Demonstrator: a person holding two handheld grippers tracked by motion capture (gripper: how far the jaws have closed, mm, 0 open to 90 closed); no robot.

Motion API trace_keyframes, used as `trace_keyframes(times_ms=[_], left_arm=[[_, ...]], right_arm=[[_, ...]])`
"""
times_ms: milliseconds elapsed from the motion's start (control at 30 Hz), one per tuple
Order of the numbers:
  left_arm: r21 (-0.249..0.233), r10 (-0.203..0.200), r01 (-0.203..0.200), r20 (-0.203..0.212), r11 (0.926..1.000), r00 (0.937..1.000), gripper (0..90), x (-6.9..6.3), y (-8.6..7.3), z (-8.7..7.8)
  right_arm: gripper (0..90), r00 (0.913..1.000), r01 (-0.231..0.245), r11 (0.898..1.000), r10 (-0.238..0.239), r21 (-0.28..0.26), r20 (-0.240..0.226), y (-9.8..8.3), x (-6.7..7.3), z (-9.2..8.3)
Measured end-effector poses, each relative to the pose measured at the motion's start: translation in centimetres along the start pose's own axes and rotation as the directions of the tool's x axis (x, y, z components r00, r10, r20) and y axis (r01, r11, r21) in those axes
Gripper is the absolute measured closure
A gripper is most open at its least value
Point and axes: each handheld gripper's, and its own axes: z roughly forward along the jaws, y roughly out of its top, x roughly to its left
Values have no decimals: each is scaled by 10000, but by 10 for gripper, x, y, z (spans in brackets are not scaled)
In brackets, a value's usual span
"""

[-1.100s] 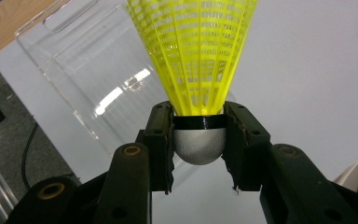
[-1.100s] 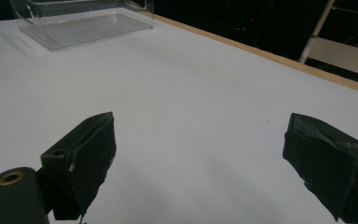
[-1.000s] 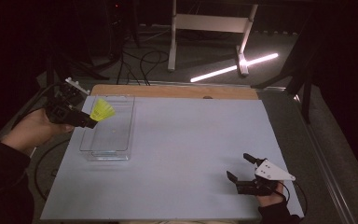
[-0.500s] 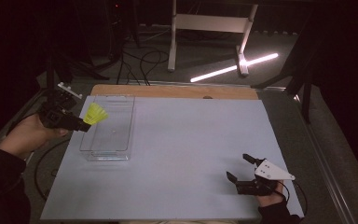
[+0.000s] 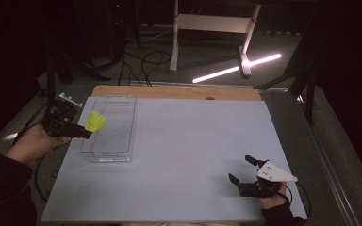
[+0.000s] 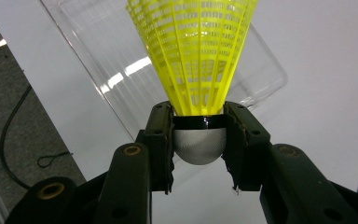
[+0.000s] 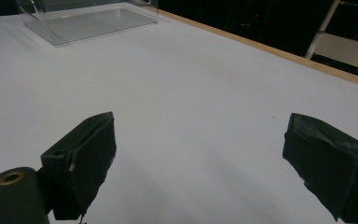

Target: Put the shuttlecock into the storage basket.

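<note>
Jaws of the left gripper (image 6: 199, 140) pressed on the white rounded cork of the yellow shuttlecock (image 6: 196, 56), one pad on each side; jaws of the right gripper (image 7: 200, 163) standing wide apart with nothing between them, only bare table beyond. Largest first: white table (image 5: 193, 155), with a wooden edge at the far side. Then the clear plastic box (image 5: 109, 128), long and open on top, lying with its long axis running away from the person, near the left edge of the table. Then the left gripper (image 5: 81, 133) in the high view, just beside the left wall of the box; right gripper (image 5: 241, 170) resting well apart, at the near right corner. Smallest, the shuttlecock (image 5: 95, 122): long axis straight out from the jaws, skirt forward and pointing over the box, seemingly just above the left rim, though hard to judge from above. Box directly ahead of the held shuttlecock, so left hand (image 5: 35, 145) clearly nearer; probably only a short move inward before release.
</note>
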Motion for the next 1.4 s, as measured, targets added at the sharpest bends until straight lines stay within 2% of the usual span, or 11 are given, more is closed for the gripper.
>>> trace_keyframes(times_ms=[267, 400, 433, 633, 733, 1067, 1400], left_arm=[[-55, -31, 30, -197, 10000, 9998, 655, 6, -7, 19], [-115, -105, 104, -93, 9999, 9999, 655, 7, -10, 29], [-99, 21, -22, -27, 9999, 10000, 655, 8, -11, 31], [67, 69, -68, -194, 10000, 9998, 655, 11, -16, 45], [44, -40, 41, -283, 10000, 9996, 655, 13, -19, 48], [336, 313, -303, -303, 9990, 9990, 654, 17, -26, 63], [594, 805, -783, -371, 9952, 9961, 653, 14, -26, 72]], right_arm=[[97, 10000, -21, 10000, 22, 24, -35, 0, 0, 0], [97, 10000, -40, 10000, 40, 27, -69, 0, 0, 1], [97, 10000, -41, 10000, 42, 34, -87, 0, 0, 1], [97, 9999, -52, 10000, 54, 79, -144, -1, -1, 1], [97, 9999, -43, 10000, 44, 90, -146, -1, -1, 1], [97, 9998, -48, 9999, 51, 145, -193, -1, -1, 2], [98, 9997, -61, 9998, 65, 166, -225, -1, -1, 2]])
